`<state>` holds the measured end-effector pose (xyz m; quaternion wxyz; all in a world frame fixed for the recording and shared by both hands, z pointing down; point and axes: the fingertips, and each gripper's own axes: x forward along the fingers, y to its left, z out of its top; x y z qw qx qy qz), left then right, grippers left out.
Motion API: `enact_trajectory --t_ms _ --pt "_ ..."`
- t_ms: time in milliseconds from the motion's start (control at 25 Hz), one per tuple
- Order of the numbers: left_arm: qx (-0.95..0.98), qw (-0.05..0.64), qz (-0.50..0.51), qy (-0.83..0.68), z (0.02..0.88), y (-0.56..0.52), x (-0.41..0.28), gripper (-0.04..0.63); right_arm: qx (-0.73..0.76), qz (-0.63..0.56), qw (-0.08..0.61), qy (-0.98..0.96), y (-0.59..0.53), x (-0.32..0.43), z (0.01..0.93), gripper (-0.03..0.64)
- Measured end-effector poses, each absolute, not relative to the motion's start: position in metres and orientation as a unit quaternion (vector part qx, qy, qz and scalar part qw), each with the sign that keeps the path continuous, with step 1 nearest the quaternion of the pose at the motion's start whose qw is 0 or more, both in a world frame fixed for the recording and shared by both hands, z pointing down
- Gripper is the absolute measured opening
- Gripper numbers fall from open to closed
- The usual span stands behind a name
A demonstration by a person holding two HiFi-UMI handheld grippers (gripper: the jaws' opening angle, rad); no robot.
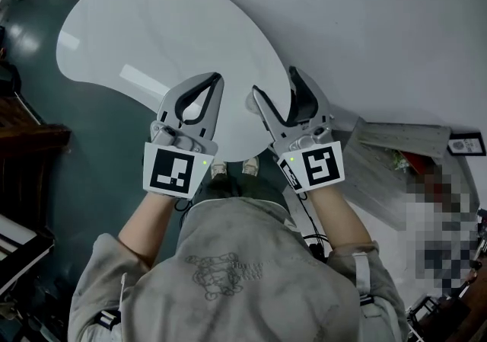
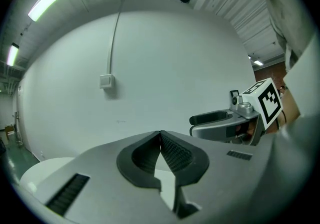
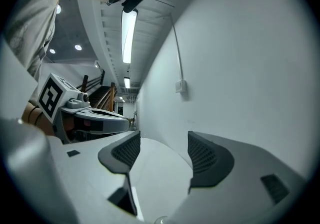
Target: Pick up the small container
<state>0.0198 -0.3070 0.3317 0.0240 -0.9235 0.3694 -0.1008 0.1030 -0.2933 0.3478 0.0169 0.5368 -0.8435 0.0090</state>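
Note:
Both grippers hover over the near edge of a white rounded table (image 1: 152, 28). My left gripper (image 1: 217, 78) is shut, its ribbed pads meeting tip to tip with nothing between them (image 2: 160, 134). My right gripper (image 1: 275, 81) is open, and only bare tabletop shows between its jaws (image 3: 164, 140). A small pale thing (image 1: 249, 102) sits on the table just by the right gripper's left fingertip; a rounded clear rim (image 3: 160, 220) peeks in at the bottom edge of the right gripper view. It is too small to tell whether this is the small container.
A white wall (image 2: 165, 58) rises right behind the table, with a small wall box (image 2: 105, 81) and a cable on it. Dark floor (image 1: 99, 150) lies left of the table, dark furniture (image 1: 23, 142) stands at the far left, and boards and clutter (image 1: 396, 154) lie at the right.

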Motion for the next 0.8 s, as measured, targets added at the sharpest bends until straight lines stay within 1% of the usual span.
enact_trajectory --t_ms 360,800 --pt "-0.926 -0.002 -0.150 0.348 0.406 -0.325 0.037 0.017 0.536 0.044 0.061 -0.841 -0.315 0.102 0.440 0.308" --pt "-0.928 -0.019 -0.181 0.326 0.480 -0.325 0.048 0.017 0.551 0.090 0.111 -0.822 -0.323 0.101 0.544 0.331"
